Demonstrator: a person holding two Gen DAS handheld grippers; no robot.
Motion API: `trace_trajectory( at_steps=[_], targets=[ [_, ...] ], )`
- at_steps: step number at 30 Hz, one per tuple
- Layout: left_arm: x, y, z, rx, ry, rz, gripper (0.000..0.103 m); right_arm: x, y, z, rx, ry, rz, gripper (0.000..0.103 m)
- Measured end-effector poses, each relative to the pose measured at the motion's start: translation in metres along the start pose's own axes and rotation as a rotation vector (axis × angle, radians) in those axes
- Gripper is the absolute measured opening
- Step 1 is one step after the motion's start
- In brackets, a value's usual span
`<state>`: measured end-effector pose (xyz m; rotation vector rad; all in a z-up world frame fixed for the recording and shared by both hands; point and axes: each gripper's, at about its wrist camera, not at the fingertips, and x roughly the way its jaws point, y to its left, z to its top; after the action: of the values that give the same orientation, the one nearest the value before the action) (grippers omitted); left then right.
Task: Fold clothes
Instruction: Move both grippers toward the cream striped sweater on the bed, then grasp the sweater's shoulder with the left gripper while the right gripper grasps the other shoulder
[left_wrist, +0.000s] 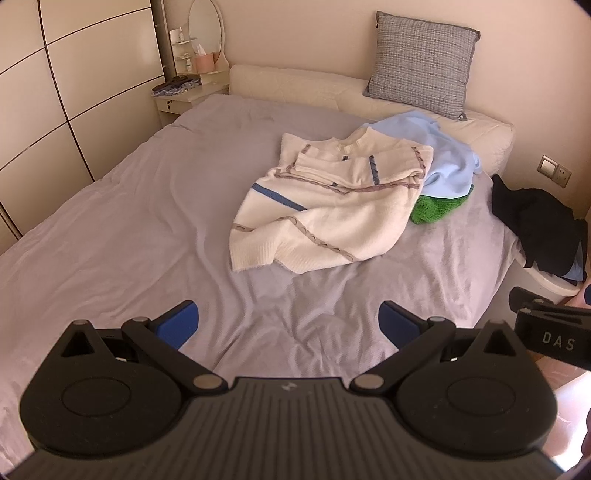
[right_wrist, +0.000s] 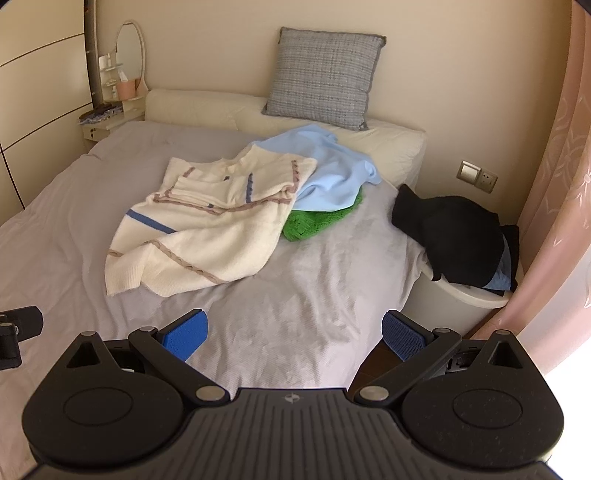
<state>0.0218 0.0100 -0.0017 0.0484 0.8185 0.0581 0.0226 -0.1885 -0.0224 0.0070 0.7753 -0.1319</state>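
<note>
Left wrist view: the left gripper (left_wrist: 288, 325) hangs above the bed (left_wrist: 129, 221) with its 2 blue pads spread wide and nothing between them. The cream sweater (left_wrist: 325, 206) lies rumpled ahead, well apart from the pads, its ribbed hem nearest and its collar toward the grey cushion (left_wrist: 421, 62). It overlaps a light blue garment (left_wrist: 447, 162) and a green one (left_wrist: 436, 208). Judged step: reaching for the sweater; best pinch the hem corners and draw it flat onto bare sheet (clear of the pile) before folding. Right wrist view: the right gripper (right_wrist: 295, 334) is likewise wide open and empty, the sweater ahead and to its left, well apart. Dark clothes (right_wrist: 450, 232) fill a basket (right_wrist: 461, 299) beside the bed.
</note>
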Motion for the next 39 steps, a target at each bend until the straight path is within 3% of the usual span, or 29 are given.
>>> trace_trajectory(
  at_steps=[20, 28, 39],
  targets=[
    [0.029, -0.014, 0.015, 0.001, 0.054, -0.056, 0.103, 0.023, -0.006, 0.018, -0.021, 0.026, -0.005, 0.103],
    [0.066, -0.024, 0.039, -0.04, 0.074, -0.027, 0.103, 0.065, -0.009, 0.048, -0.071, 0.041, 0.025, 0.103],
    [0.14, -0.055, 0.11, -0.089, 0.101, 0.015, 0.102, 0.149, -0.027, 0.115, -0.125, 0.066, 0.098, 0.103]
  ],
)
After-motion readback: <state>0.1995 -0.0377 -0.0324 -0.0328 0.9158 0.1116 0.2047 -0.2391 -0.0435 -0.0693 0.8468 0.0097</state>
